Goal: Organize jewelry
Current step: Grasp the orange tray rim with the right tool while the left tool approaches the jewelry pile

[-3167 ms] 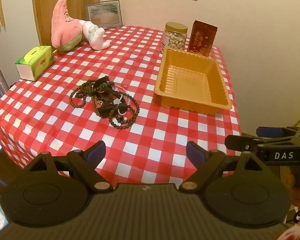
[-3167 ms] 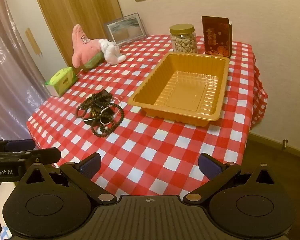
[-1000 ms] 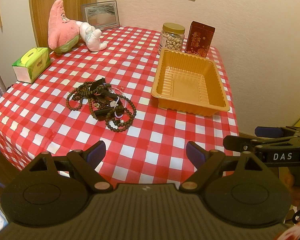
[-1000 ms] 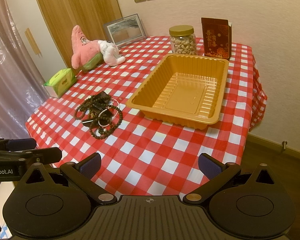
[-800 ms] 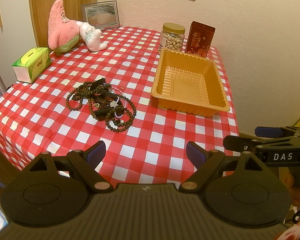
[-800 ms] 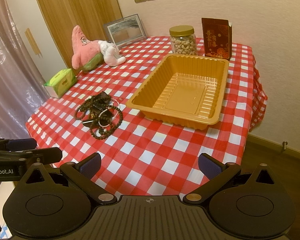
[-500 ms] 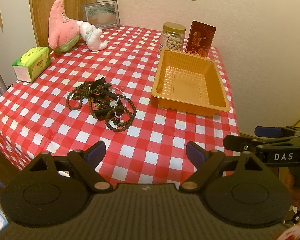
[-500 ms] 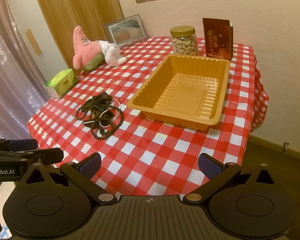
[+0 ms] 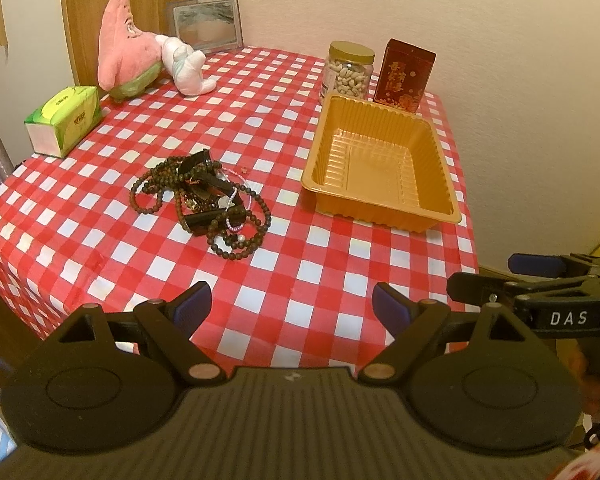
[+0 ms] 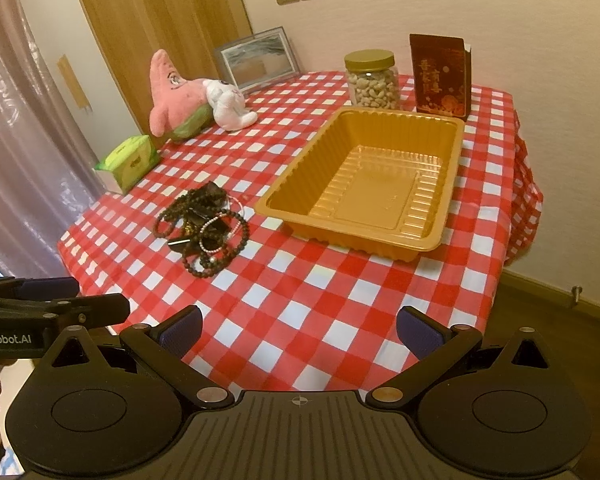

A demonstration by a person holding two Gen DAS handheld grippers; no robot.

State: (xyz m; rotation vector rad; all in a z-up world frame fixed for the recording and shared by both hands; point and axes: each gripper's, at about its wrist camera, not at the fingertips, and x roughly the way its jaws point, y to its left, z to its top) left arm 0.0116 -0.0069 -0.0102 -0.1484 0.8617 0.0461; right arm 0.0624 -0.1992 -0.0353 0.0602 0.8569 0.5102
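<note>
Both the left gripper [image 9: 292,306] and right gripper [image 10: 298,328] hover spread wide and empty, short of the table [image 9: 100,220]. The tangled bead bracelets [image 9: 204,204] lie left of the empty orange tray [image 9: 380,168]; lifting one strand would likely drag others along.

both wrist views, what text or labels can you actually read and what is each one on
"DAS": white letters on the right hand-held gripper, seen in the left wrist view.
"enRobot.AI": white letters on the left hand-held gripper, cut off at the frame edge in the right wrist view.
Red box: gold characters, too blurred to read.
Green tissue pack: printing too small to read.
Nut jar: no readable label.
</note>
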